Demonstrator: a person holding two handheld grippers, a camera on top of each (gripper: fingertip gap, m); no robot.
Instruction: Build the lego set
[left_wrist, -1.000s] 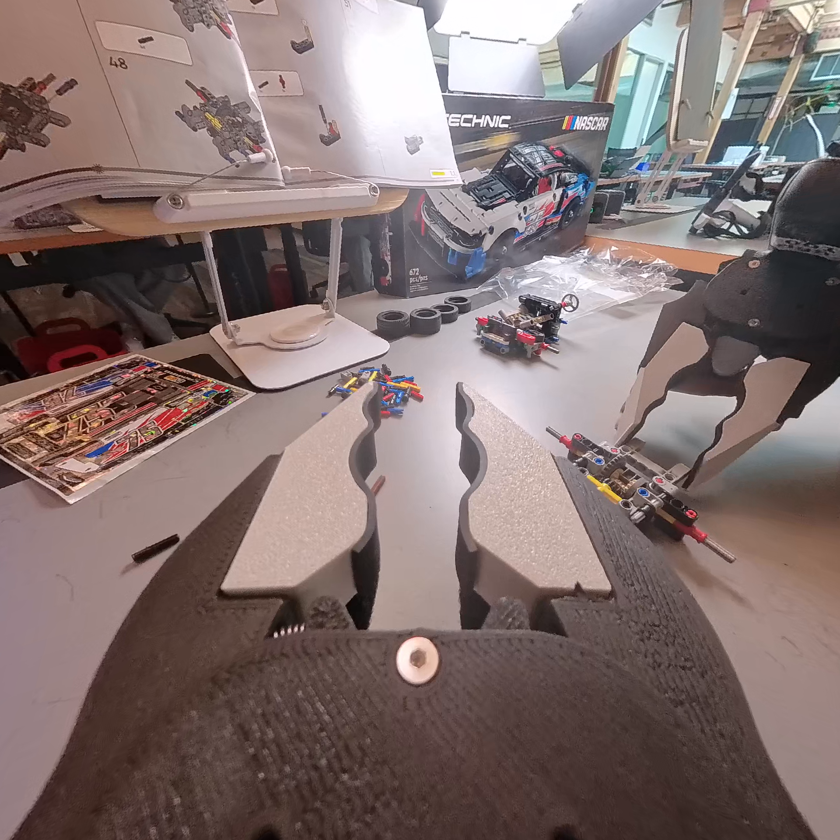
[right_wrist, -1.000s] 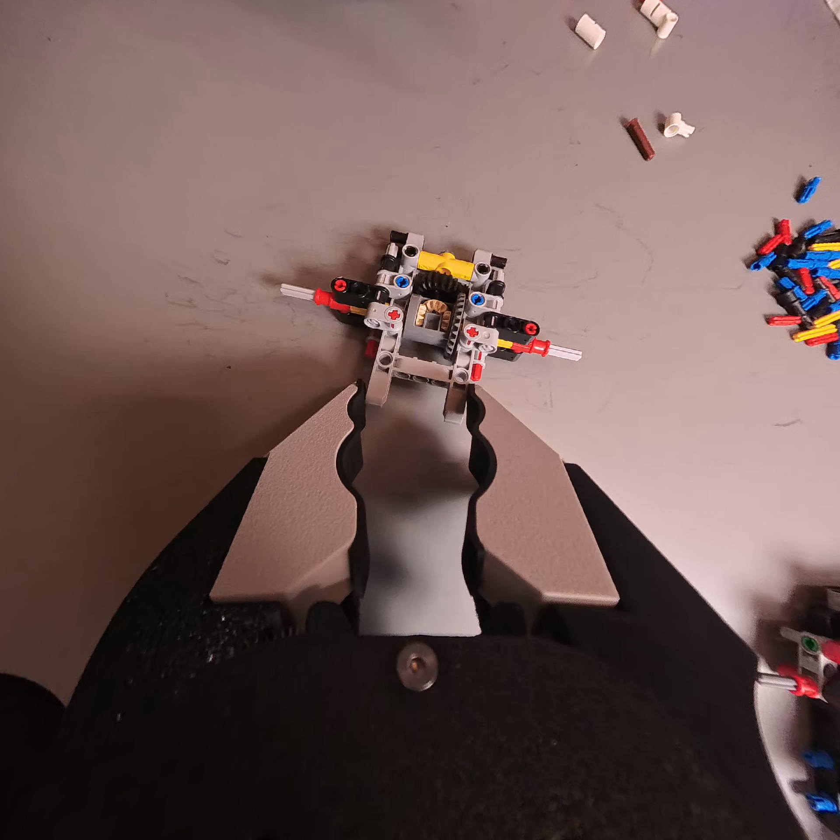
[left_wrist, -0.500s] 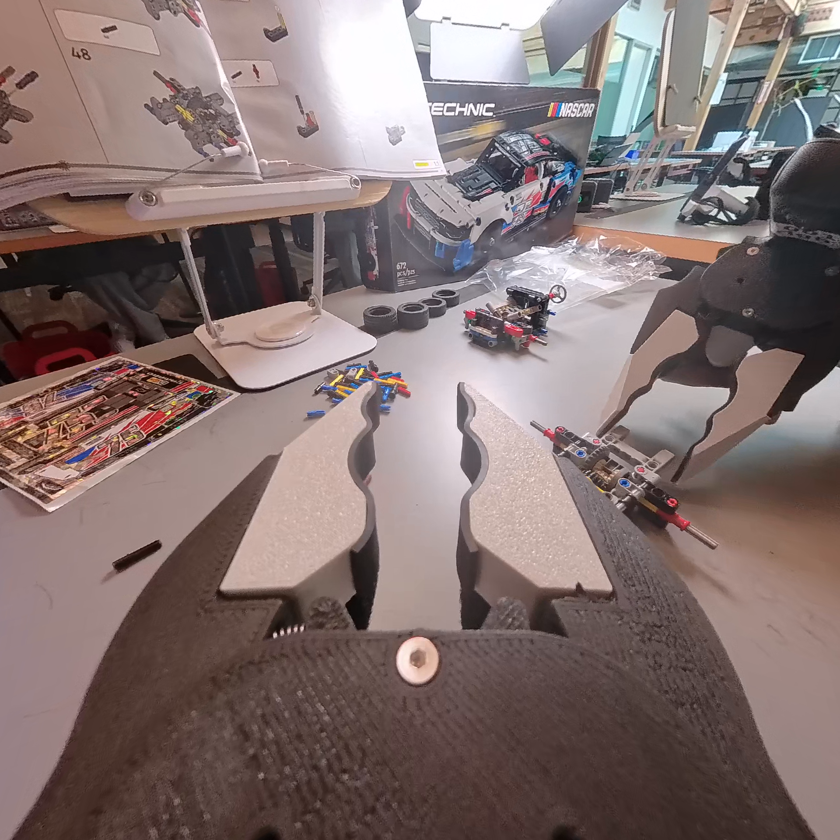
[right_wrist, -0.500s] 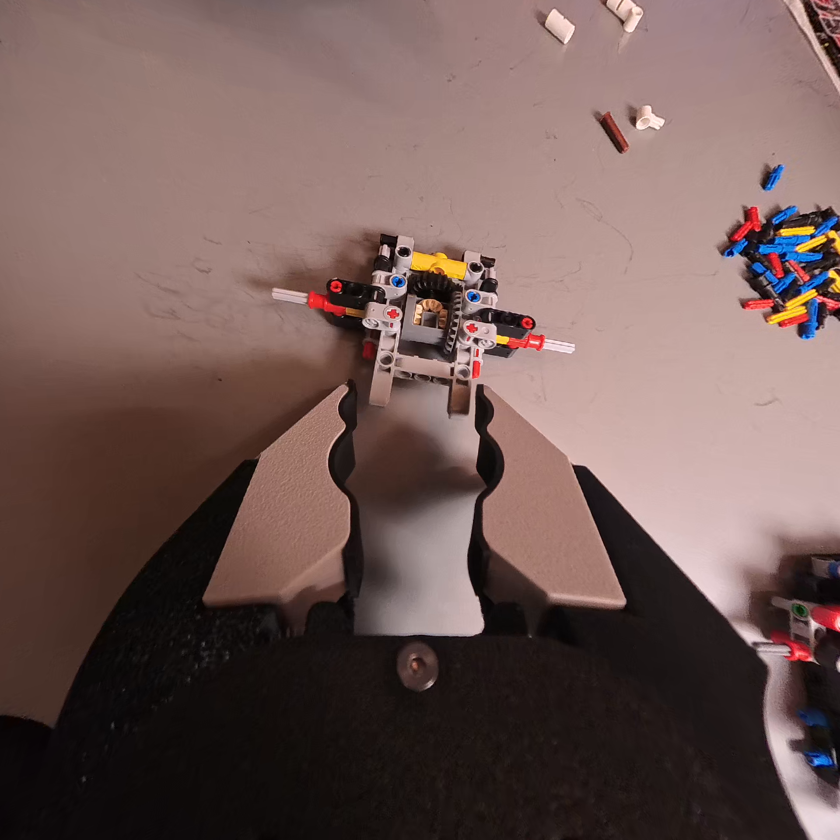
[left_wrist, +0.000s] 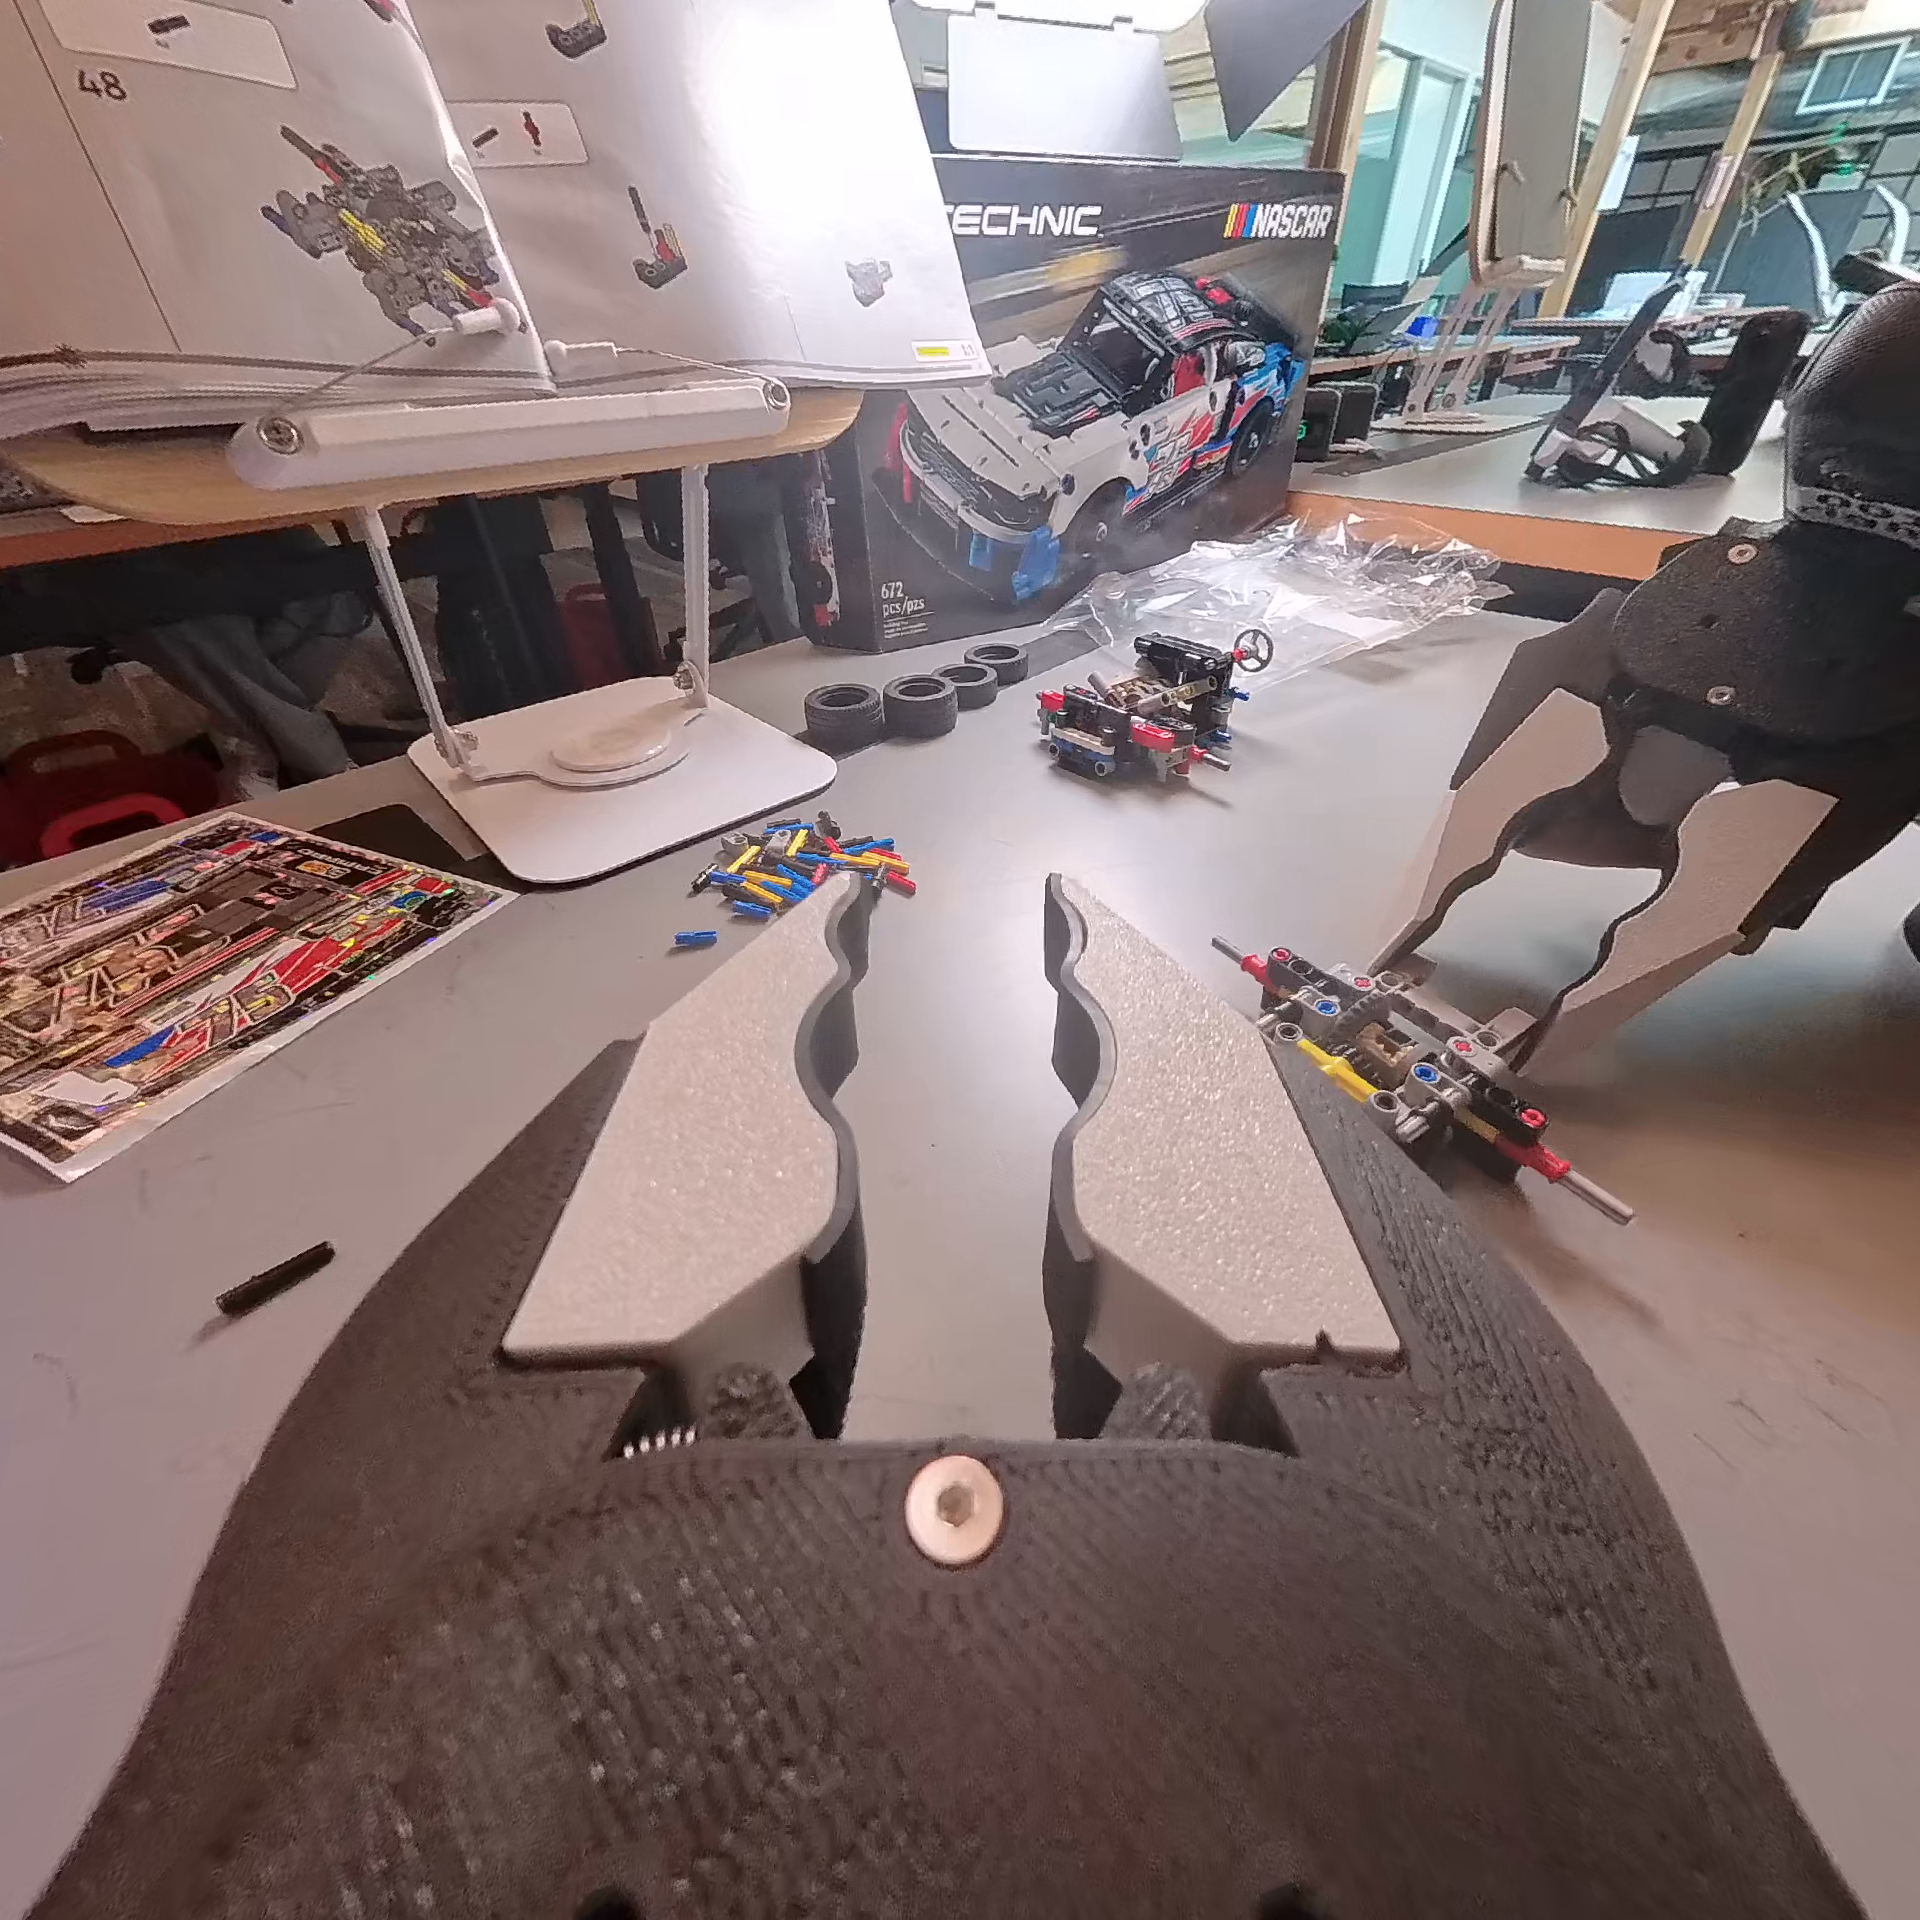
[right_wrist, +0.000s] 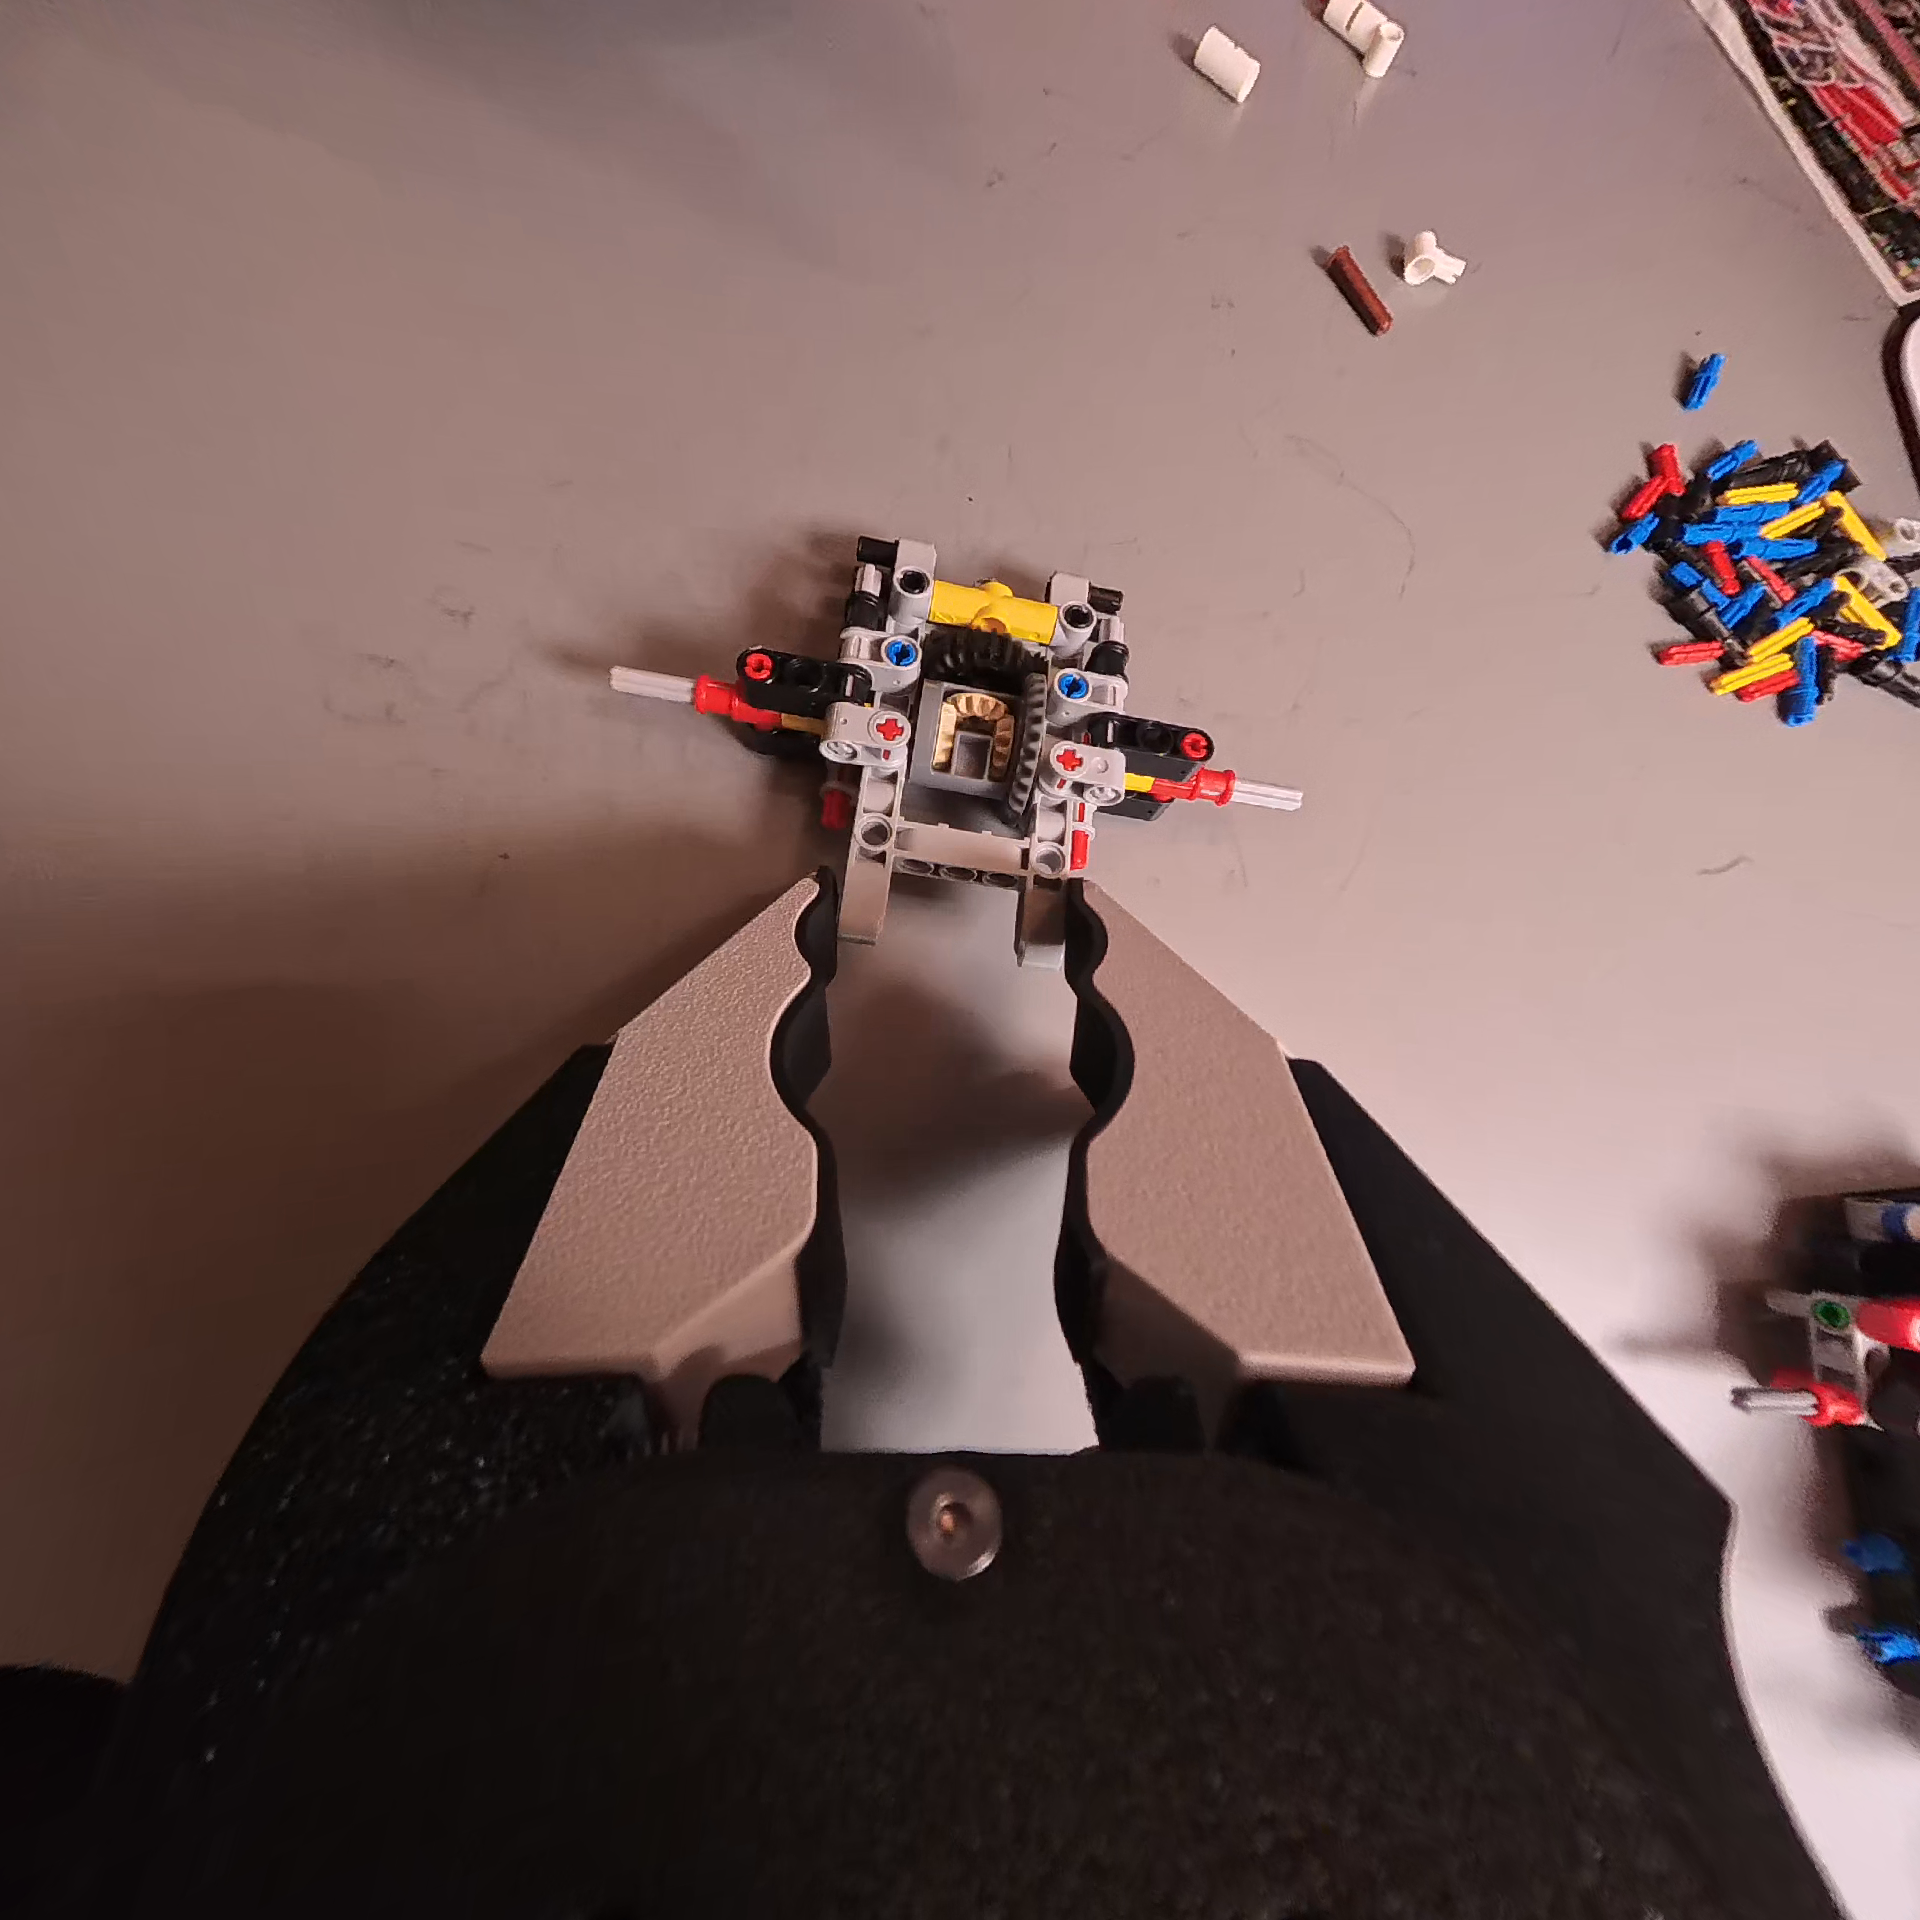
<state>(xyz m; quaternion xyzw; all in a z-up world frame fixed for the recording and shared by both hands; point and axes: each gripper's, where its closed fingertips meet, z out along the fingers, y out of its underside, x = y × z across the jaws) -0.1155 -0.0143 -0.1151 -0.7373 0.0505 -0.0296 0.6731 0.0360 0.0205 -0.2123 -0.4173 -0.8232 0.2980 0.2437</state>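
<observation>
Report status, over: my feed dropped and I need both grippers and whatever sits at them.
Left gripper open, empty, above bare table. Right gripper closed on gear assembly's grey frame, assembly resting on table. Pin pile off to the side.

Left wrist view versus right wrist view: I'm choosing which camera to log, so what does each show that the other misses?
Only the left wrist view: the open left tongs, a booklet on a white stand, the printed box, four tyres, a plastic bag and a black pin.
Only the right wrist view: white pieces and a brown pin.
Both: the gear assembly, the right tongs flanking its grey legs, the pin pile, the sticker sheet.
</observation>
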